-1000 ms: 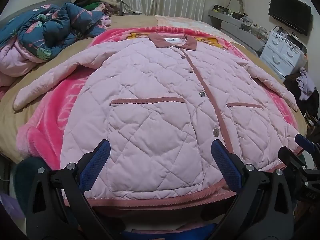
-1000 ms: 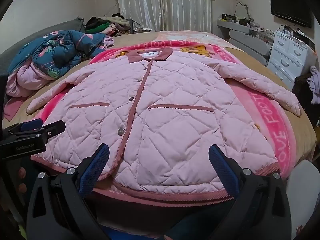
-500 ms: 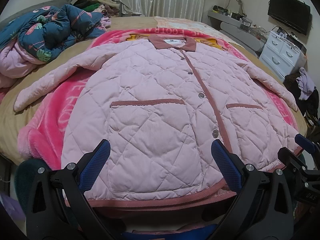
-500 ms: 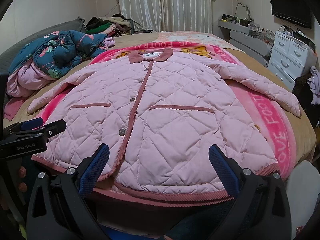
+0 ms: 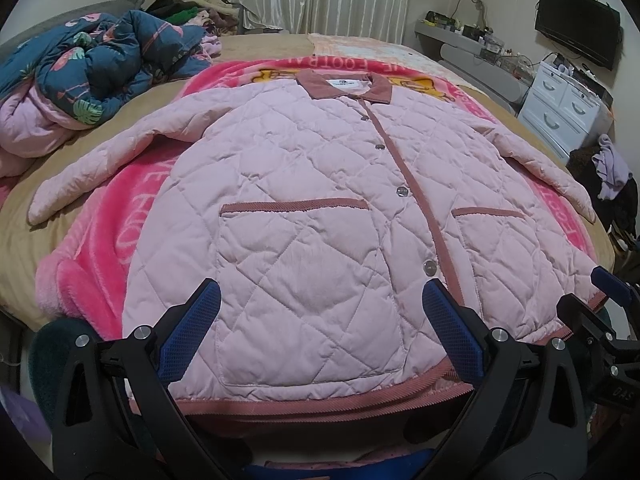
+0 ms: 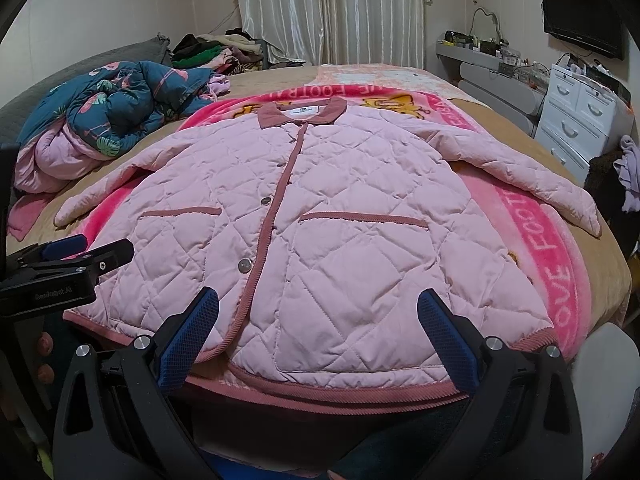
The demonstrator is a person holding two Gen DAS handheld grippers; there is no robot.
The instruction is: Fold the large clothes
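A pink quilted jacket (image 5: 320,208) lies flat and buttoned on the bed, collar far, hem near, both sleeves spread out; it also shows in the right wrist view (image 6: 332,216). My left gripper (image 5: 320,328) is open and empty, just above the hem on the jacket's left half. My right gripper (image 6: 316,328) is open and empty above the hem on the right half. Each gripper shows at the edge of the other's view.
A bright pink blanket (image 5: 132,200) lies under the jacket on a tan bed sheet (image 5: 20,248). A heap of blue and pink bedding (image 5: 92,76) sits at the far left. A white drawer unit (image 6: 580,120) and dark clothes (image 5: 612,184) stand to the right.
Both views have risen and pulled back very slightly; the jacket has not moved. Both grippers stay open.
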